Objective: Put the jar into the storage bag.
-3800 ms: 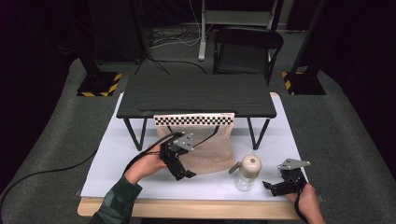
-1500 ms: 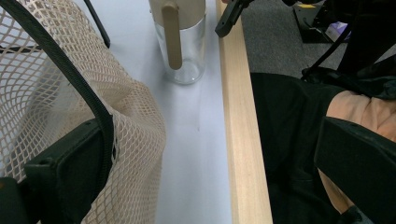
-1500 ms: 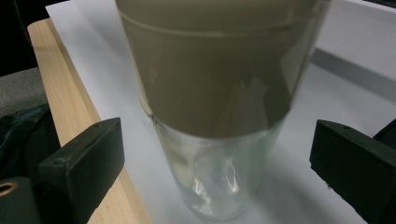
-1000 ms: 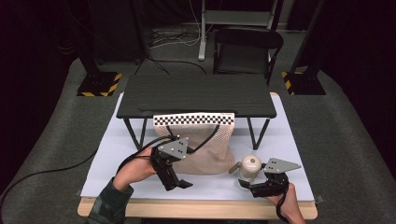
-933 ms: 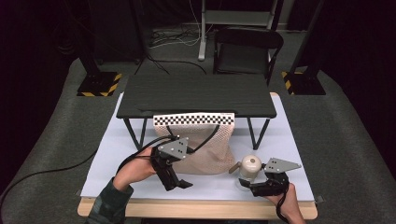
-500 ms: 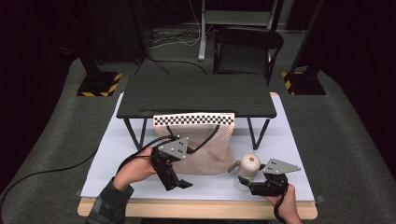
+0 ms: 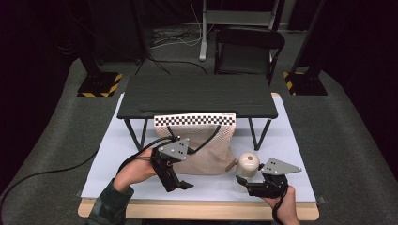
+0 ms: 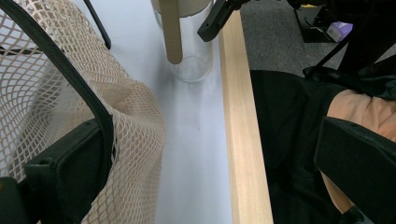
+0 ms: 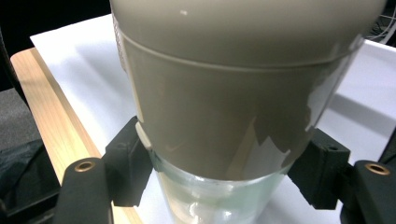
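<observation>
A clear glass jar (image 7: 247,168) with a beige lid (image 9: 243,51) stands near the front right of the white sheet. A flat wooden stick (image 8: 171,32) is fixed to its side. My right gripper (image 7: 244,181) is shut on the jar (image 9: 210,200), one pad (image 9: 128,170) on each side just under the lid. To the left, a beige mesh bag (image 7: 206,145) hangs from the low black table. My left gripper (image 7: 180,184) is at the bag's front left corner with its jaws wide apart. The bag's black strap (image 8: 88,98) and netting (image 8: 135,140) drape over one jaw.
A low black table (image 7: 197,96) stands on the white sheet (image 7: 117,159), and a checkered strip (image 7: 195,119) runs along the bag's top. The wooden table edge (image 7: 197,210) runs across the front. A black chair (image 7: 248,51) is behind.
The right gripper has moved left from the sheet's right side and closed its jaws on the jar, which has shifted slightly. The left gripper has stayed at the bag.
</observation>
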The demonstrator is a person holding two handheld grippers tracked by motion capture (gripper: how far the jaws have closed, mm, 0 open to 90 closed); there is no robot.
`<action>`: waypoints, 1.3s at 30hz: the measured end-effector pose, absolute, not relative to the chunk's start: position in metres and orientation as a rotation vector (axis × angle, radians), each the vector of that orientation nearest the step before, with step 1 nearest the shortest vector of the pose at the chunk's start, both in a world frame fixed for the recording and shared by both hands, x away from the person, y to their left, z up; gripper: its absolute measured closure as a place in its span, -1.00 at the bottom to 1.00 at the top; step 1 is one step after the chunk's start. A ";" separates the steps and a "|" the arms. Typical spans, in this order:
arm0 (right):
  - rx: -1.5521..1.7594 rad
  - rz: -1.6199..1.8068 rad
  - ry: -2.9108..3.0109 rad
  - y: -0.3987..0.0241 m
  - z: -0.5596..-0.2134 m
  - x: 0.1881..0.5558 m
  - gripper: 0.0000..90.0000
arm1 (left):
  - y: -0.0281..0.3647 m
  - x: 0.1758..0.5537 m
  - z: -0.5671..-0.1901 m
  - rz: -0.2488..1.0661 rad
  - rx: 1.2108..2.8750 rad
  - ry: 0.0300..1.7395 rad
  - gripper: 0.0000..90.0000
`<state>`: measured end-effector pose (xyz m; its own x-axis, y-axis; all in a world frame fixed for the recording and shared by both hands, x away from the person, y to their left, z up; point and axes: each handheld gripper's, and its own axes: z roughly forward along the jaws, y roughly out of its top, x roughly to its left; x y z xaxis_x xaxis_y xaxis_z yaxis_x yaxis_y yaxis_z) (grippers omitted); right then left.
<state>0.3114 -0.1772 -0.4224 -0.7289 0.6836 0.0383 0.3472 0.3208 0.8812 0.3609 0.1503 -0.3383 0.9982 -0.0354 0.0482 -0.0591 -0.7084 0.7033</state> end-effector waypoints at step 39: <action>0.934 1.379 2.235 -0.148 -0.390 0.315 -0.34 | 0.150 0.359 -0.339 0.061 2.366 -0.069 -1.00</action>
